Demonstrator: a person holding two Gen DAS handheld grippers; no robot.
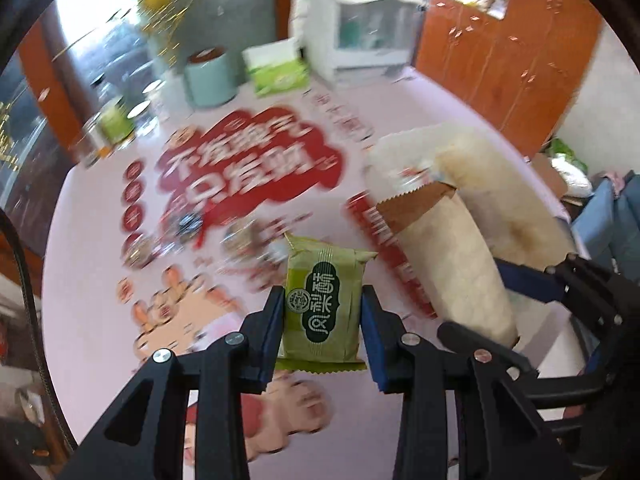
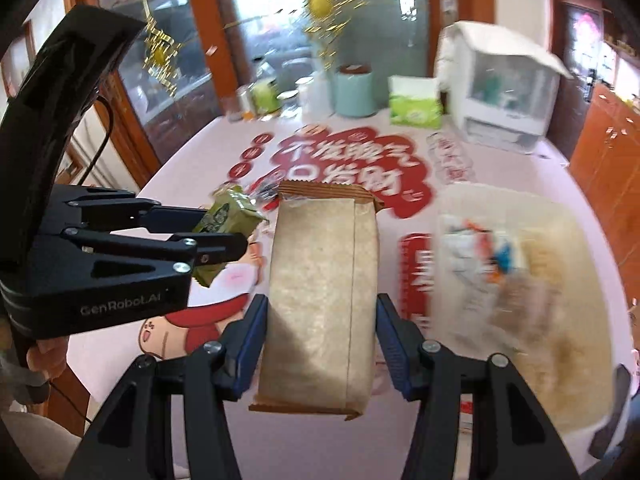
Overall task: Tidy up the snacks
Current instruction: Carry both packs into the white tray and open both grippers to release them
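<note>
Sitting btwn left gripper [image 1: 322, 304] pads: green snack pack [image 1: 323, 306]

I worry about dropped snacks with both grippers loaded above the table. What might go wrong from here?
1. The right gripper clamps the long brown snack packet near its lower end only; most of it sticks out ahead, so it might pivot or slip.
2. The left gripper pinches the green pastry packet by its soft sides; it may squash or slide.
3. The two grippers are close together, so the packets might collide near the translucent bin.
</note>
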